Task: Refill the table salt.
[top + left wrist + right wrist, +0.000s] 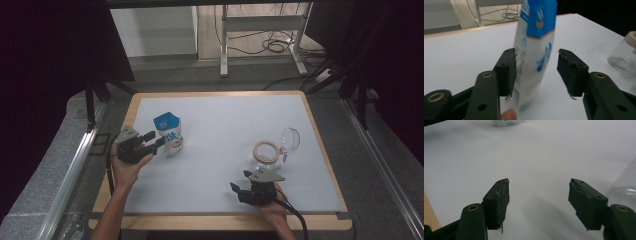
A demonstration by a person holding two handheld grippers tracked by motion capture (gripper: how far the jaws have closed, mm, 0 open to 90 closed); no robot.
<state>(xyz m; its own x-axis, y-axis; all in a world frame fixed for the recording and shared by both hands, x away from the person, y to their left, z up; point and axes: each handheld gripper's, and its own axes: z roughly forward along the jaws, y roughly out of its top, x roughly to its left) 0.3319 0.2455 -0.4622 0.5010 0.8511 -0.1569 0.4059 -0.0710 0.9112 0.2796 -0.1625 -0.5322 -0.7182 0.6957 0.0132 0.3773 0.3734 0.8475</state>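
Observation:
A blue-and-white pouch (pixel 169 132) stands upright at the left of the white mat. My left gripper (pixel 155 141) reaches it from the left. In the left gripper view the pouch (pixel 536 50) sits between the jaws of the left gripper (pixel 536 72). One pad lies against its edge and the other stands a little apart, so the gripper is open. My right gripper (pixel 241 181) rests near the front edge of the mat. In the right gripper view the right gripper (pixel 539 200) is open with nothing between its jaws.
A clear glass jar (pixel 289 140) with a tan lid (pixel 266 151) lies at the right of the white mat (pixel 225 120), just beyond my right gripper. The jar (pixel 622 56) also shows at the right edge, as does its glass (pixel 626 187). A wooden rim (pixel 220 221) frames the table.

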